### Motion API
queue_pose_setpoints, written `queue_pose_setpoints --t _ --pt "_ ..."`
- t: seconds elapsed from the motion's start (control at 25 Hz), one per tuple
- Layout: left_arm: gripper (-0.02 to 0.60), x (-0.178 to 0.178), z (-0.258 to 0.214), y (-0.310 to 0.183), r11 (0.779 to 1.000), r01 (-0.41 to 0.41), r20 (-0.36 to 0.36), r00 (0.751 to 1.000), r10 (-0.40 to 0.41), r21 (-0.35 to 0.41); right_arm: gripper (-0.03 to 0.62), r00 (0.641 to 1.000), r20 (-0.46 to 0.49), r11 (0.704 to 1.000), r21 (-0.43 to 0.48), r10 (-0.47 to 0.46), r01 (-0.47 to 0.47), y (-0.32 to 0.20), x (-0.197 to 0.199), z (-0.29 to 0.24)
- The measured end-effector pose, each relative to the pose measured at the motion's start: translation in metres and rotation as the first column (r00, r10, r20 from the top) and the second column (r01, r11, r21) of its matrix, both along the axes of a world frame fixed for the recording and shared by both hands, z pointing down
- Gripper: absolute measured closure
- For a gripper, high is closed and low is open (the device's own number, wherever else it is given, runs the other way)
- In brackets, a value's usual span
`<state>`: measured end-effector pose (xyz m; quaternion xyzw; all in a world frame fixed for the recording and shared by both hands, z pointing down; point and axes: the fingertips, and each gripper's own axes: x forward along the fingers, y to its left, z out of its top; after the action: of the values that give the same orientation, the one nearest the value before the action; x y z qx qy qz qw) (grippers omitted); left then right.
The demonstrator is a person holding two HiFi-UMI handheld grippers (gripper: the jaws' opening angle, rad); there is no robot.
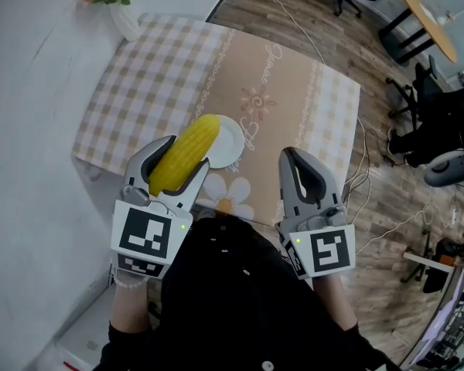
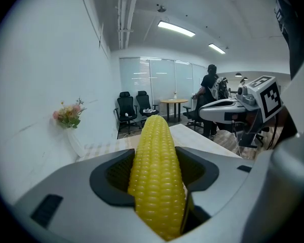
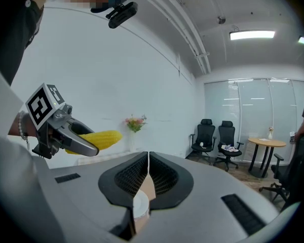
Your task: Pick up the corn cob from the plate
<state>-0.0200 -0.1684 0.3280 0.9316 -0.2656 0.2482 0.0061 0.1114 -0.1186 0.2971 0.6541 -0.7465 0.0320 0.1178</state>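
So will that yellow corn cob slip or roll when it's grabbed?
Probably stiff: the yellow corn cob juts from the left hand-held gripper without sagging. Its round shape could roll if released; bumpy kernels likely aid grip.

Left gripper (image 1: 189, 153): pale grey moulded plastic shell with two curved jaws. Right gripper (image 1: 289, 154): same build, with black mesh-textured pads (image 3: 164, 178). Each carries a white cube with black square markers, left (image 1: 145, 242) and right (image 1: 329, 253), and a small green light (image 1: 184, 226). The person wears a black top (image 1: 232, 300) and a pale beaded bracelet (image 1: 128, 281).
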Motion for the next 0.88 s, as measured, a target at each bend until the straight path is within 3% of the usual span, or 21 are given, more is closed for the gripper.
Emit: queue_pose_setpoints --t 0.88 --pt "0.322 0.0047 0.0038 -0.0004 1.000 -0.008 0.007 1.000 0.008 -0.006 0.549 0.999 -0.034 1.000 -0.009 -0.011 0.011 0.0013 0.0005 0.0023"
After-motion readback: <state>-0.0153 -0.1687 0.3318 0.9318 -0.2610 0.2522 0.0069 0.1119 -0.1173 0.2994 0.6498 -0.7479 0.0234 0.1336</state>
